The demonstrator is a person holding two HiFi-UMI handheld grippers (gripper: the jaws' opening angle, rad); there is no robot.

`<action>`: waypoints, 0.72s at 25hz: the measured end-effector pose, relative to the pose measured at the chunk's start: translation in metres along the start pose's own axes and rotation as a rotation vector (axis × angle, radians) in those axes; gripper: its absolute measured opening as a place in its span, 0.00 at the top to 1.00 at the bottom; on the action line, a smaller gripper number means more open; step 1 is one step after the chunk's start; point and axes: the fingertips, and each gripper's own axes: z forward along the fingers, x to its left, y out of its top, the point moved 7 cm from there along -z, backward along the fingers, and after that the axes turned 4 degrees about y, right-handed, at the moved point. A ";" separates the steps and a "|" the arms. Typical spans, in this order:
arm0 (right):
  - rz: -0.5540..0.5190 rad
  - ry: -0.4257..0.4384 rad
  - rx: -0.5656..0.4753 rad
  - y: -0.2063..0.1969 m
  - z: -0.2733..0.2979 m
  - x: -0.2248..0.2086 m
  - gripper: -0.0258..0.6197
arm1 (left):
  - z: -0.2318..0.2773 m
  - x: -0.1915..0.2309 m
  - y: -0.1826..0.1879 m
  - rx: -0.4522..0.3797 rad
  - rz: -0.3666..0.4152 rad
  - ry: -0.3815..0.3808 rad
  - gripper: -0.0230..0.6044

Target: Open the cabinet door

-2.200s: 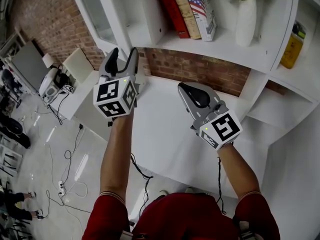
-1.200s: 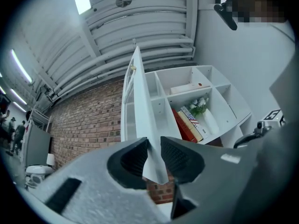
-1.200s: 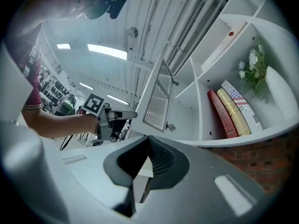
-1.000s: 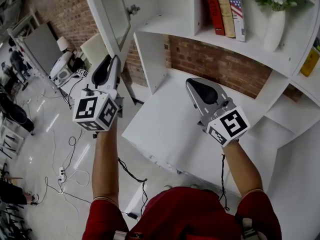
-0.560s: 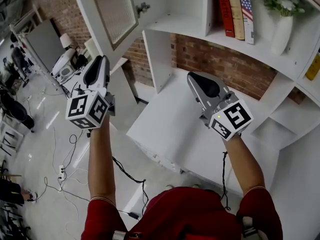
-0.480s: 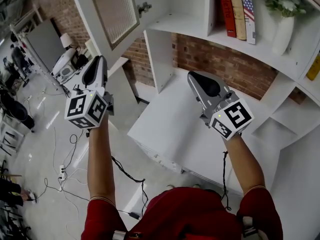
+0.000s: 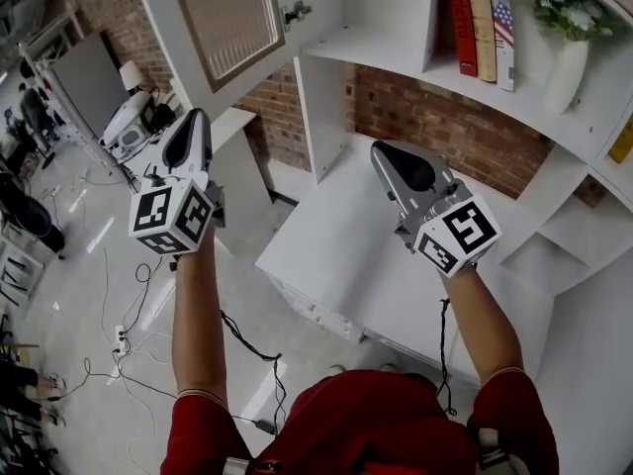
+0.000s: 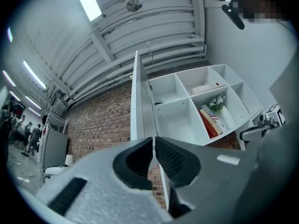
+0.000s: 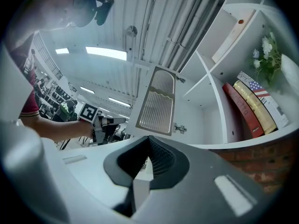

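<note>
The white cabinet door with its ribbed glass panel stands swung out to the left of the open cabinet. My left gripper hangs just below and in front of the door's lower edge, not touching it. Its jaws have just been closing and now meet with nothing between them. In the left gripper view the door shows edge-on straight above the left gripper. My right gripper is shut and empty over the white desk. The right gripper view looks past the right gripper at the door's panel.
Books and a white vase of flowers stand on the shelf right of the open compartment. A yellow bottle sits at the far right. Cables lie on the floor at the left, and people stand far off at the left edge.
The door has swung further out to the left. My left gripper has drawn away leftward from the cabinet and its jaws have come together. The right gripper has shifted only slightly.
</note>
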 end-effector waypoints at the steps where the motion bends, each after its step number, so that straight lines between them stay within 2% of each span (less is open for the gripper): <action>1: 0.000 -0.001 0.001 0.000 0.000 0.001 0.94 | -0.001 -0.001 -0.001 0.001 -0.002 -0.003 0.93; 9: 0.002 -0.019 -0.001 0.002 -0.004 -0.001 0.94 | -0.008 -0.013 -0.010 0.011 -0.023 -0.038 0.95; 18: 0.005 -0.046 -0.015 0.004 -0.021 -0.009 0.94 | -0.016 -0.065 -0.022 0.008 -0.047 -0.135 0.95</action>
